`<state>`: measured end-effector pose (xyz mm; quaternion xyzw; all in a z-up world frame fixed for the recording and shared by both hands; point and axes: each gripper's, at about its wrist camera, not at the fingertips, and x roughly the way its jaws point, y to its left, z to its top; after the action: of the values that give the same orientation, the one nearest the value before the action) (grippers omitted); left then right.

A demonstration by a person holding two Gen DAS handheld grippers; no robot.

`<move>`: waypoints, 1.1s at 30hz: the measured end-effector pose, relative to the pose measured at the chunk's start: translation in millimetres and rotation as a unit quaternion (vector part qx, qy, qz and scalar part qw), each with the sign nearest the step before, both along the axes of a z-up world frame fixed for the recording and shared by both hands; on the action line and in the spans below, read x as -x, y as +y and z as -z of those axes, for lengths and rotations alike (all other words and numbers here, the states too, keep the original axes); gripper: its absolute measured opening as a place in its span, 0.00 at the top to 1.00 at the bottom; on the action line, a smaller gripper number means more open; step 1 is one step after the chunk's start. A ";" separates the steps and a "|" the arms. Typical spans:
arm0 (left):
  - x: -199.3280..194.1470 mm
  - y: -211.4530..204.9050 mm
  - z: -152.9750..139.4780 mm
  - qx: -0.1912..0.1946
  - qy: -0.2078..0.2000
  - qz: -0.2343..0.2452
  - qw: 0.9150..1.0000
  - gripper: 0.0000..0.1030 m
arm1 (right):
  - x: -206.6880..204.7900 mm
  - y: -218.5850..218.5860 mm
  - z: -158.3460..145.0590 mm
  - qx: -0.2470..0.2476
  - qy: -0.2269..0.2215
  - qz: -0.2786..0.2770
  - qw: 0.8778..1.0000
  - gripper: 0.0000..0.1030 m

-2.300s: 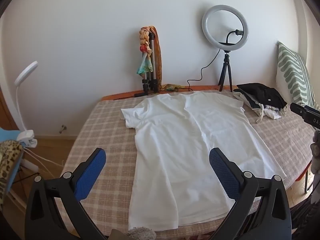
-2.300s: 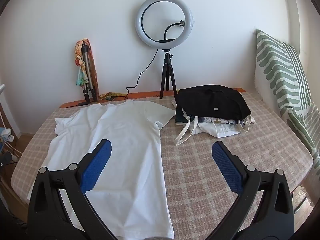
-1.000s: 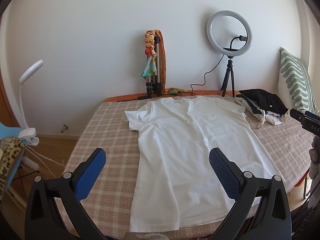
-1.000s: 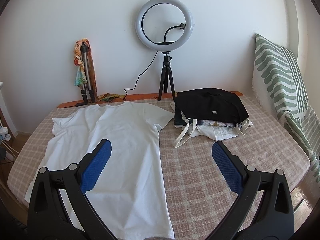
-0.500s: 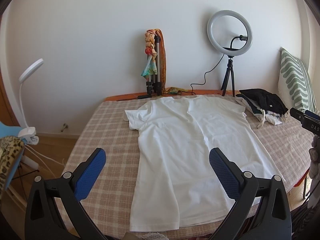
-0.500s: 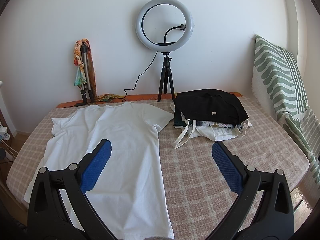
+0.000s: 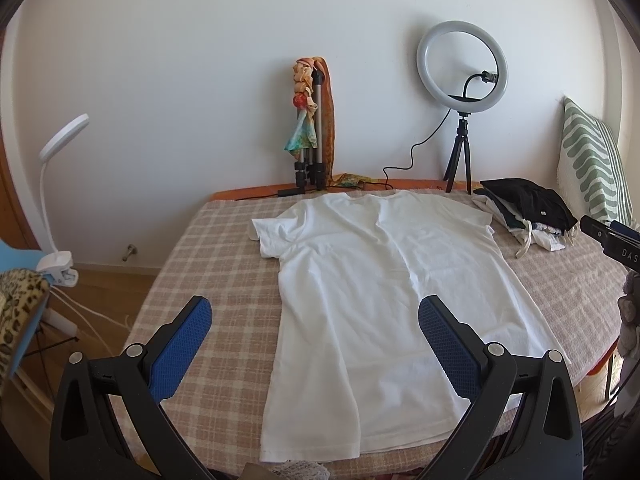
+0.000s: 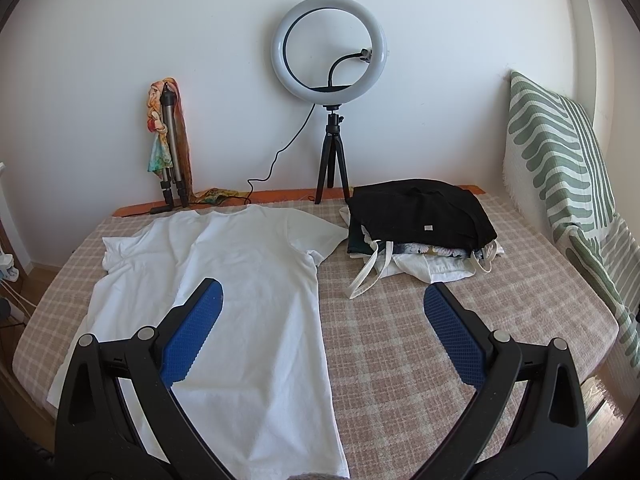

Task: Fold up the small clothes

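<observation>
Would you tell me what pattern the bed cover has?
Beige-and-cream plaid on the bed cover, clearest in the right wrist view.

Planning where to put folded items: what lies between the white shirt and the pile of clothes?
Only bare checked cover lies between the shirt and the pile; the sleeve tip nearly reaches the pile. The right wrist view shows it.

White wall (image 8: 120, 40), ring light (image 8: 329, 46), checked bed (image 8: 460, 320).
</observation>
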<state>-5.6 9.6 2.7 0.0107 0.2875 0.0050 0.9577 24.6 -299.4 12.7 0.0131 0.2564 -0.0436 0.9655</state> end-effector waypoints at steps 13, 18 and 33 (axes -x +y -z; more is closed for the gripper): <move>-0.1 7.2 0.6 0.000 0.005 -0.004 1.000 0.00 | -5.8 5.9 -5.0 0.007 -0.001 -0.006 1.000 0.00; 1.1 13.7 1.0 0.000 0.005 -0.009 1.000 0.00 | -4.8 9.4 -3.3 0.006 -0.001 -0.010 1.000 0.01; 9.9 68.1 42.3 0.083 0.050 0.014 0.995 0.02 | -65.8 69.8 7.0 -0.102 0.085 -0.159 0.978 0.17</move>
<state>-15.5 77.8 -39.7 -0.0641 0.3338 -0.0328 0.9399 90.4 -229.6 5.7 0.0667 0.3390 0.1357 0.9286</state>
